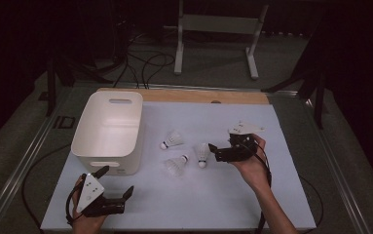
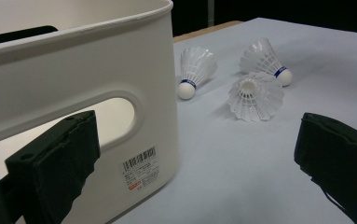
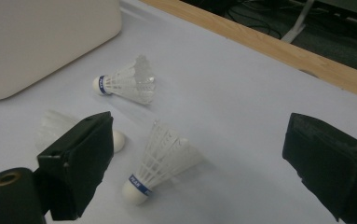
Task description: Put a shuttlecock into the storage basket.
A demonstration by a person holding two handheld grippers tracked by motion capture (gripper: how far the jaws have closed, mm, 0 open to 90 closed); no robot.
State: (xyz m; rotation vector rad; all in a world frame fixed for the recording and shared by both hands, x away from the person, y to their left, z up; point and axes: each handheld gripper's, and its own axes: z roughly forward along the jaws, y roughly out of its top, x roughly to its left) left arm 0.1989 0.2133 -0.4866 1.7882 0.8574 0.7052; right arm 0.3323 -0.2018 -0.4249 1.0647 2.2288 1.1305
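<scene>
**Right hand-held gripper is basically on top of the nearest shuttlecock**

So the job in hand looks like getting the three shuttlecocks into the white bin (image 1: 107, 130), and what matters right now is which one is closest to which hand.

The right hand-held gripper (image 1: 213, 151) sits on the right half of the worktop (image 1: 233, 195), jaws spread wide with nothing between them, pointing left toward the cluster. The nearest shuttlecock (image 1: 202, 155) is just beside its tips. In the right gripper view that same shuttlecock (image 3: 160, 161) lies on its side between the two jaws, cork end toward the camera and down-left, feathers fanning up and away. Its long axis runs roughly along the reach direction, tilted a bit, so I'd say the jaws would close across the feather skirt rather than end to end.

The other two are further off: the front shuttlecock (image 1: 176, 165) lies left of it, and the far shuttlecock (image 1: 172, 140) is closer to the bin.

The left hand-held gripper (image 1: 116, 184) is down at the near-left corner by the bin's front wall, also spread open and empty, well apart from all three. Its own view has the bin wall (image 2: 120, 70) right up close.

My guess: right hand takes the first grab, then carries left over to the bin.
</scene>
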